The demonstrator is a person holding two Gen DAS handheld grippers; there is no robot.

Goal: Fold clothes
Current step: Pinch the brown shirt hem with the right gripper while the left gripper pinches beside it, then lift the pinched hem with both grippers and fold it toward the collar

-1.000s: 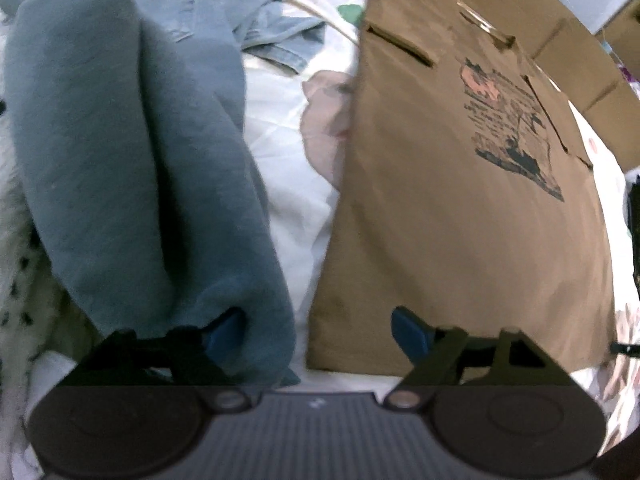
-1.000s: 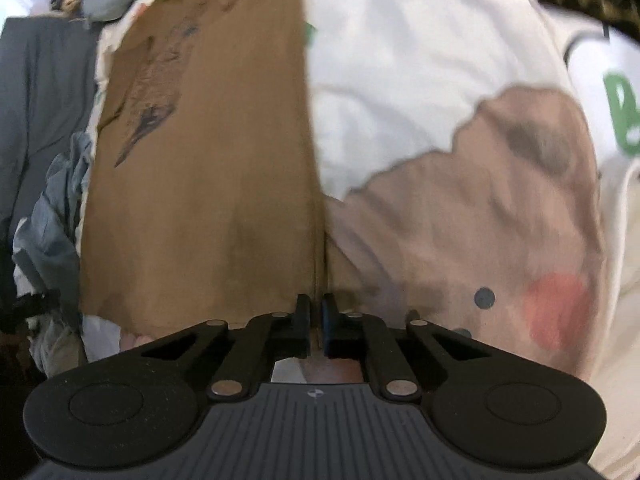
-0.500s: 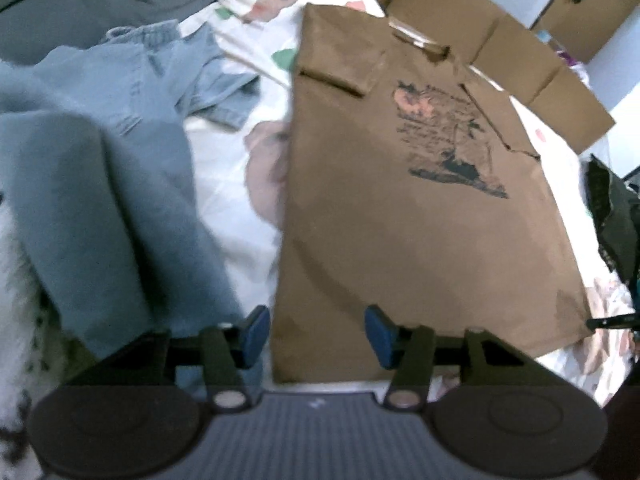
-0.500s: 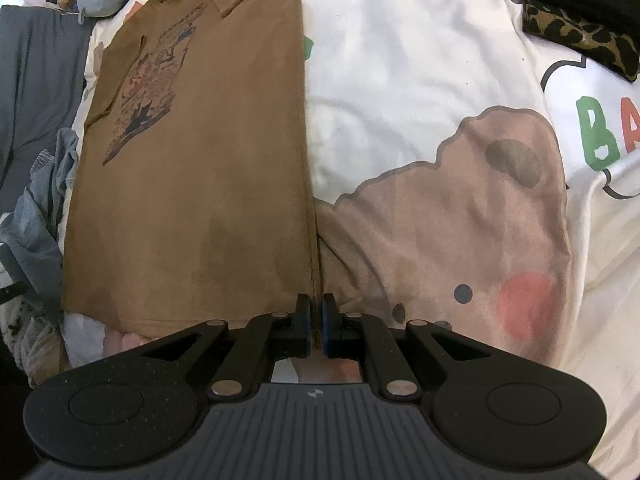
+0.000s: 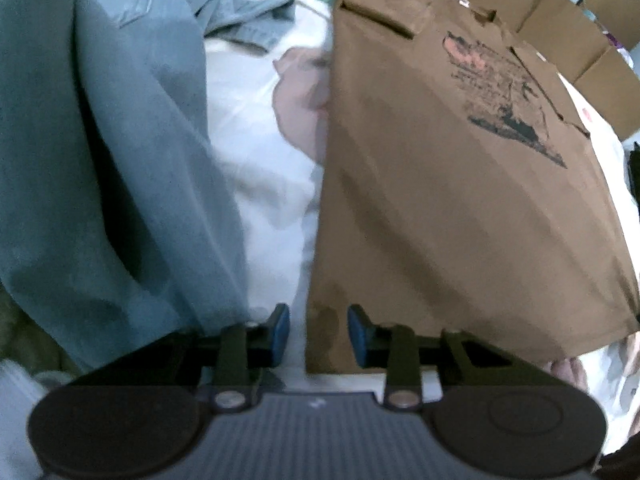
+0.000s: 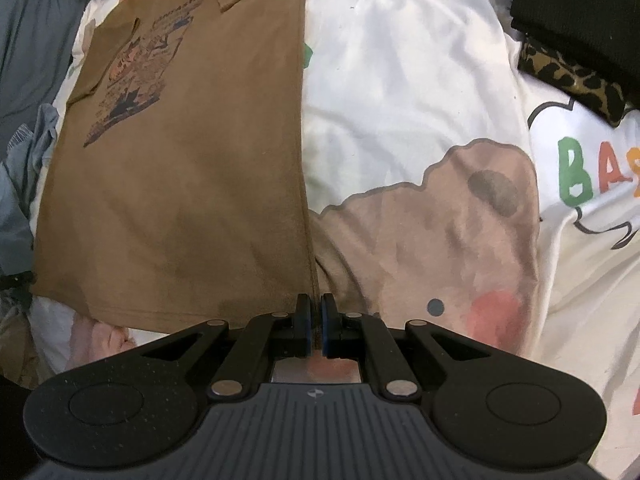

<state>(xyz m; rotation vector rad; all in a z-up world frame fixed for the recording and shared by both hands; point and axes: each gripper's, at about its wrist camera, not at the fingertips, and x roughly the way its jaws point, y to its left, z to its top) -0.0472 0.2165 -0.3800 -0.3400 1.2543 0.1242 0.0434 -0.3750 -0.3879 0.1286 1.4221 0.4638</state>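
In the left wrist view, the left gripper [image 5: 314, 330] pointed steeply down at the near left corner of the brown T-shirt [image 5: 440, 208]. Its jaws were closing, the 2 blue pads [image 5: 280, 330] apart, with the shirt's bottom-left corner between them; the right pad sat over the brown cloth, the left pad over the white bedsheet [image 5: 260, 160], and neither pressed the fabric yet. The shirt lay flat on the sheet, sleeves folded in, its dark and pink print [image 5: 508, 92] toward the far end. Just left of the shirt, across a strip of bare sheet, lay a grey-blue sweatshirt [image 5: 100, 152], and beyond it a crumpled light denim garment [image 5: 224, 8]. Cardboard boxes [image 5: 568, 24] stood past the shirt's collar end.

In the right wrist view, the right gripper [image 6: 316, 326] was clenched on the shirt's [image 6: 180, 184] bottom-right corner, a thin edge of brown cloth pinched between the nearly touching pads. The shirt stretched away to the left of the gripper, its right edge running straight up the frame. To the right spread the bedsheet [image 6: 400, 100] with a brown bear figure [image 6: 440, 240] and coloured letters [image 6: 592, 172]. A leopard-print cloth [image 6: 572, 76] lay under a black garment [image 6: 576, 4] at the far right.
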